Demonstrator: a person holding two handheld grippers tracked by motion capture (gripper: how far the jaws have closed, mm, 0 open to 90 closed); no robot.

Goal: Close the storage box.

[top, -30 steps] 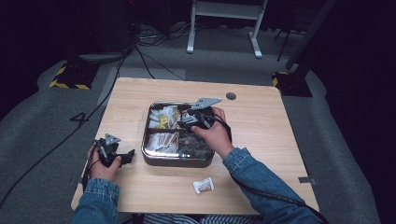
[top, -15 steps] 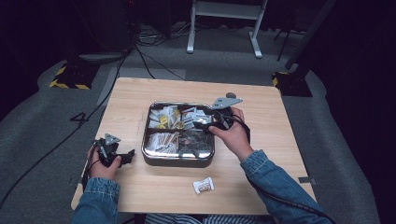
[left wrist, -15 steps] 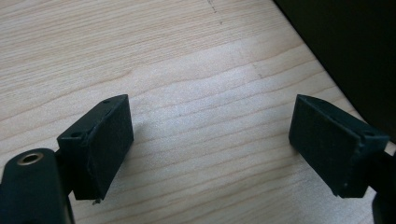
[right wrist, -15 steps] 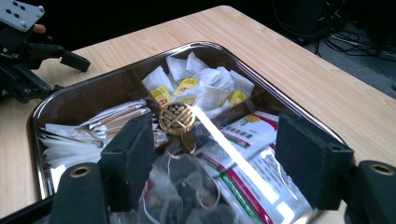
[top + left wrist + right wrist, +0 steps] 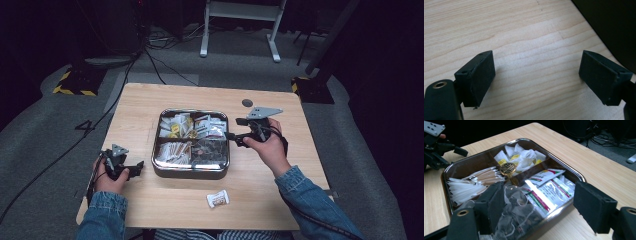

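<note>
A metal tray (image 5: 190,172) with four compartments sits mid-table, holding white sachets (image 5: 524,157), paper sticks (image 5: 474,183), printed packets (image 5: 549,190) and clear-wrapped bags (image 5: 519,217). My right gripper (image 5: 237,131) hovers just off the tray's right edge and points at it. Its jaws have just been opening, and in the right gripper view the right gripper (image 5: 541,205) has nothing between its pads. My left gripper (image 5: 136,169) rests left of the tray. Seen in its own view, the left gripper (image 5: 537,75) stands open over bare wood.
A small wrapped packet (image 5: 218,199) lies alone on the table (image 5: 280,180) in front of the tray. A dark round spot (image 5: 247,103) marks the far right of the tabletop. Cables and a metal stand lie on the floor beyond.
My right gripper has drawn back to the right, from above the tray's far right compartment to beside its right edge, with its jaws spread wider. The left hand stayed put.
</note>
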